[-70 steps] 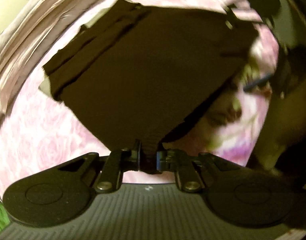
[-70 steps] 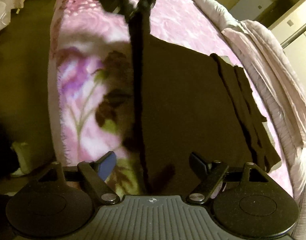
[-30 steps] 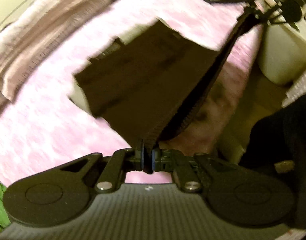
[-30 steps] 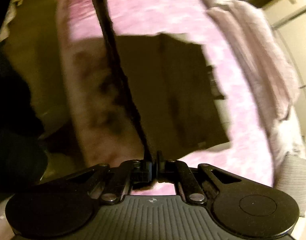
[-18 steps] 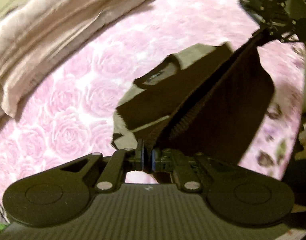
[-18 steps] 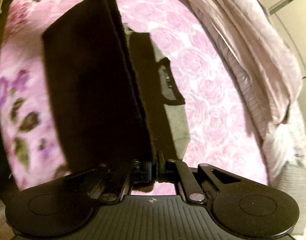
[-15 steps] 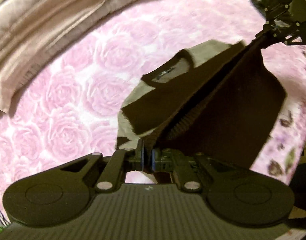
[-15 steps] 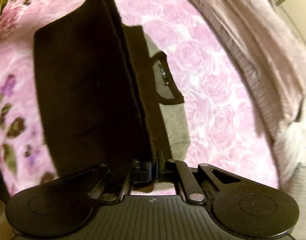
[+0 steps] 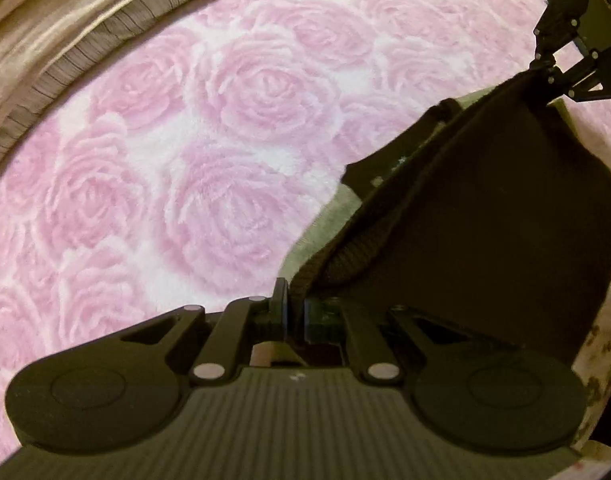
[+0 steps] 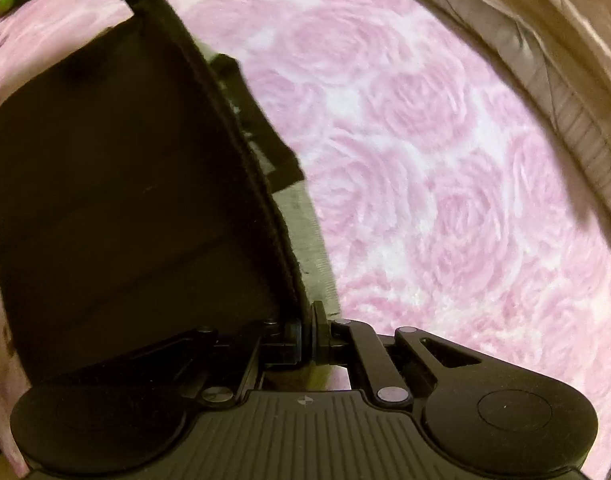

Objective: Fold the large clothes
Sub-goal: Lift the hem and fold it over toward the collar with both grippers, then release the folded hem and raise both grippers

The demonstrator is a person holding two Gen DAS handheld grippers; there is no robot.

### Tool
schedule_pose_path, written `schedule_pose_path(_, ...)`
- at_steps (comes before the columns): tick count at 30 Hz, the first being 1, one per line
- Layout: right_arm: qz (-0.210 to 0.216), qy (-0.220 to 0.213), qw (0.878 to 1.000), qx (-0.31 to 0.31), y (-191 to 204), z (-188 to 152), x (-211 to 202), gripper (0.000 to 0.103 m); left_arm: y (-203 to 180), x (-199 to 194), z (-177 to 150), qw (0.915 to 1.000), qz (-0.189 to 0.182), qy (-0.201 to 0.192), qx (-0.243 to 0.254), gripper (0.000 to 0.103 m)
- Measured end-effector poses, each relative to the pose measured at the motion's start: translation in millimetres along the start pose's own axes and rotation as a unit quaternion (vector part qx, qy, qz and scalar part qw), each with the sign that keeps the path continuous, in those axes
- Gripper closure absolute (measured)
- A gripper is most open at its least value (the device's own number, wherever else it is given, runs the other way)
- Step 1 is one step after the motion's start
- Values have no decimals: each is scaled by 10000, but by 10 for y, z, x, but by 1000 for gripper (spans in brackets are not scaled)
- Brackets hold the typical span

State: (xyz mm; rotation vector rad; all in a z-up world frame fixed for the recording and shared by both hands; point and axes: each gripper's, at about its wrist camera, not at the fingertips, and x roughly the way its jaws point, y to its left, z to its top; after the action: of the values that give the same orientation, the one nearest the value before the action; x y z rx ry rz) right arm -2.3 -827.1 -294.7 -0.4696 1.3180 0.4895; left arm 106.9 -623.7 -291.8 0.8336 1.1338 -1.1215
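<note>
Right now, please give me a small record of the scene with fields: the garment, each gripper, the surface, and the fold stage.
garment: dark sweater, its ribbed edge pulled straight between the two grippers, the rest hanging down to the blanket
left gripper: shut on one end of the edge
right gripper: shut on the other end
surface: pink blanket with a rose pattern
background: beige cover bunched along the blanket's far side
fold stage: edge carried over the sweater's lower part, not yet laid down
</note>
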Motion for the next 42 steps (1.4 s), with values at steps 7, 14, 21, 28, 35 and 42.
schedule_pose_path(7,-4,-352,9894,1406,-368,-49,194,67,211,239,-55,9992,185,-56,-341,77)
schedule_pose_path(14,-500,-1001,9613,2518,-373,-302,-184,61,369,-113,-230,9946,720,-309,-685,80)
schedule_pose_path(21,-504,-1537,9241,3463,-394,-478,-454,61,-106,-295,-342,9966,412,-554,-460,80)
schedule_pose_path(28,581,-1178,9402,3144,94,-526,-71,61,-394,141,-479,9982,232,-294,-478,77)
schedule_pose_path(35,-64,-1271,9219,3660,169,-759,-317,61,-284,-128,-637,9970,652,-100,-414,76)
schedule_pose_path(42,390,-1657,9207,3512,1038,-595,-614,60,-369,-583,-930,9956,938,27,17,77)
